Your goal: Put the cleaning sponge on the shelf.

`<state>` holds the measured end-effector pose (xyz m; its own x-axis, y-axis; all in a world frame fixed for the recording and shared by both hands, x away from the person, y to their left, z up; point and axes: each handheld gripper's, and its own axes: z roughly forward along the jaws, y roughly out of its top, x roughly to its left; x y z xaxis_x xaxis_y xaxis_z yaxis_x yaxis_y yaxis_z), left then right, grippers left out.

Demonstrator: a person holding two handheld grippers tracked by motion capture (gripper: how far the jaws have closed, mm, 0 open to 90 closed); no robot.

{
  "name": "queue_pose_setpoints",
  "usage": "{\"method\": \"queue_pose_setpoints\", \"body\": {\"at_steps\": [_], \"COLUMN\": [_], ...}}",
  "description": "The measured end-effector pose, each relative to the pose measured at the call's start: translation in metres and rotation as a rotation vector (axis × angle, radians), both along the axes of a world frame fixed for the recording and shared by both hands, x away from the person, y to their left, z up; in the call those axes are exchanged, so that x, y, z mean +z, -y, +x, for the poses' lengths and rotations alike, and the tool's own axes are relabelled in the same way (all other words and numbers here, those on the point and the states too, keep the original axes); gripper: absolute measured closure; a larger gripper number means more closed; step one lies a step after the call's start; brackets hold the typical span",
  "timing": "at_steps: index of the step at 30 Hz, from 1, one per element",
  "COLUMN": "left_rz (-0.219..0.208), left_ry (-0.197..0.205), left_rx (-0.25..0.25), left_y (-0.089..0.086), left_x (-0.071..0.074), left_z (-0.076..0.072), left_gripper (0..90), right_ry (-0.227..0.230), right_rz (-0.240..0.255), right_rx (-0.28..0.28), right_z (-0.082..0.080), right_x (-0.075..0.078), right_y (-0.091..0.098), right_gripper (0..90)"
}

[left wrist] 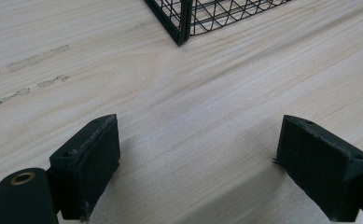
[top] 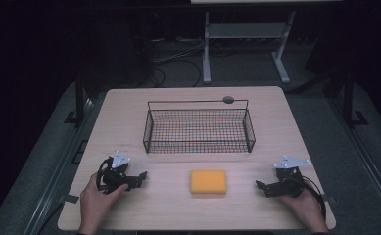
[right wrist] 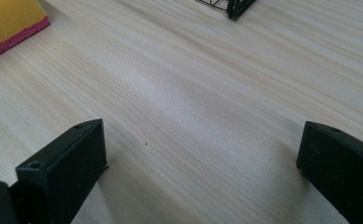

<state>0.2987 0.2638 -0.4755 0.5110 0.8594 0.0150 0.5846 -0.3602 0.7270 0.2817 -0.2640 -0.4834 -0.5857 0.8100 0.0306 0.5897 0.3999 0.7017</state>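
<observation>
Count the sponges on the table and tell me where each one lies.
1. The yellow sponge lies flat on the table, in front of the wire basket, outside it. None seen in the basket.

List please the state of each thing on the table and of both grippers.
sponge: lies flat on the table, between the two grippers, touched by neither.
wire basket: upright, empty, behind the sponge.
left gripper: open, nothing between the jaws, low over the table.
right gripper: open, nothing between the jaws, low over the table.
</observation>
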Motion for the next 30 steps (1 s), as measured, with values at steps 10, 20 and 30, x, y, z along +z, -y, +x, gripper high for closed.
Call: {"method": "queue_pose_setpoints", "body": {"at_steps": [10,20,30], "left_rz": [-0.001,-0.001,-0.001], "left_ry": [0.000,0.000,0.000], "left_rx": [0.000,0.000,0.000], "left_y": [0.000,0.000,0.000], "left_x": [0.000,0.000,0.000], "left_z": [0.000,0.000,0.000], "left_gripper": [12.5,12.5,12.6], "right_ry": [-0.015,-0.034,-0.061], "right_rz": [-0.006,0.057,0.101], "right_rx": [0.002,0.080,0.165], "right_z": [-0.002,-0.009,-0.011], "right_x": [0.005,0.022,0.029], "right_y": [0.000,-0.012,-0.016], "right_gripper": [11.6,36.4,70.7]}}
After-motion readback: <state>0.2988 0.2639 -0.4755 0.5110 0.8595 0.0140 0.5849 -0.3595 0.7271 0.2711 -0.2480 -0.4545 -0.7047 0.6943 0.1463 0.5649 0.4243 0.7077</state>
